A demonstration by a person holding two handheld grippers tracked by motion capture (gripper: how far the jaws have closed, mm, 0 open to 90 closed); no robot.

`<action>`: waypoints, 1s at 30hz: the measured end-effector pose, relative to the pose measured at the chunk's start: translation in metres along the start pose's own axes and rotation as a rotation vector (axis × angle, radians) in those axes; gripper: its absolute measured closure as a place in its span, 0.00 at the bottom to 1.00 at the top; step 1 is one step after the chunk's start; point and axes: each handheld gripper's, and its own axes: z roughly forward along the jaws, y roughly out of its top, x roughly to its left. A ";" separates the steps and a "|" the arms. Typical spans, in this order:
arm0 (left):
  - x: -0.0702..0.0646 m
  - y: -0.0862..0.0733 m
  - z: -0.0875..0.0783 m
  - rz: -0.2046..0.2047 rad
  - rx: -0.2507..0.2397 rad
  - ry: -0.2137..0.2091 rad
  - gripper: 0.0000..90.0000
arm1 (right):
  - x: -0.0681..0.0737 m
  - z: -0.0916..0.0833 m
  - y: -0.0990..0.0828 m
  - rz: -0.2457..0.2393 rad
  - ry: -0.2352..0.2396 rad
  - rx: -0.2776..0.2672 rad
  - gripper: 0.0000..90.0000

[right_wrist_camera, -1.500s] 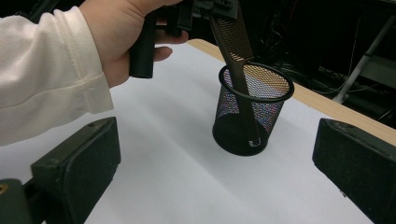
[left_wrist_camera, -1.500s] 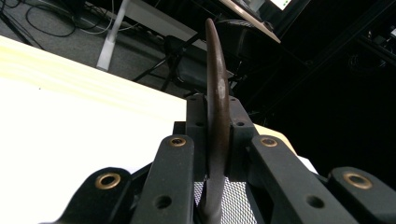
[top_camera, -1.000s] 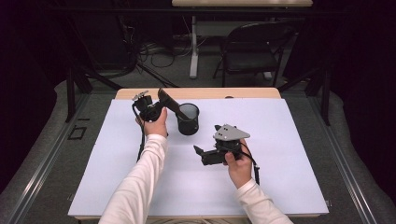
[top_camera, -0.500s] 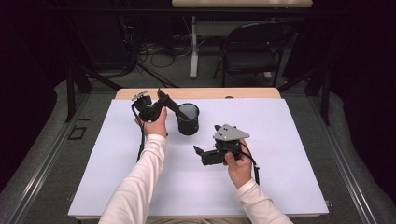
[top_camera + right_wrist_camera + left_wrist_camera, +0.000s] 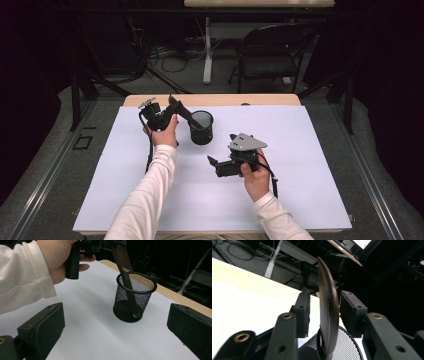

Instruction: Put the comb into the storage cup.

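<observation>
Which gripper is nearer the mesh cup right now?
Left. The left gripper sits just left of the mesh cup, its fingers on either side of the comb standing in it, just opened. The right gripper waits nearer the person, apart from it.

Mesh cup [image 5: 134, 297]: black wire mesh, fine weave, smooth metal rim with slight sheen.
Skimmer [image 5: 327, 305]: dark fine mesh pan, smooth brownish rim, faintly glossy; handle looked like dark matt metal.
Left gripper [image 5: 324, 312]: jaws black matt plastic, brass-coloured inserts in holes; pads dark, rubbery, finely grained.
Right gripper [image 5: 115, 327]: pads black, matt, slightly textured.
Table [image 5: 150, 101]: pale wood edge, smooth, satin.
Table cover [image 5: 310, 150]: white, matt, paper-like, flat.
Sleeve [image 5: 22, 277]: cream woven cloth, soft, stitched cuff.
</observation>
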 end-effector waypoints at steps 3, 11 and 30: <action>0.000 0.000 -0.001 -0.002 -0.002 0.004 0.62 | 0.000 0.000 0.000 -0.003 0.000 0.001 0.01; 0.005 0.003 -0.005 0.003 -0.008 -0.005 0.49 | 0.000 0.000 0.000 -0.002 -0.003 0.002 0.01; 0.004 0.005 -0.012 0.054 -0.003 0.003 0.35 | 0.001 0.001 -0.001 -0.009 -0.005 0.007 0.01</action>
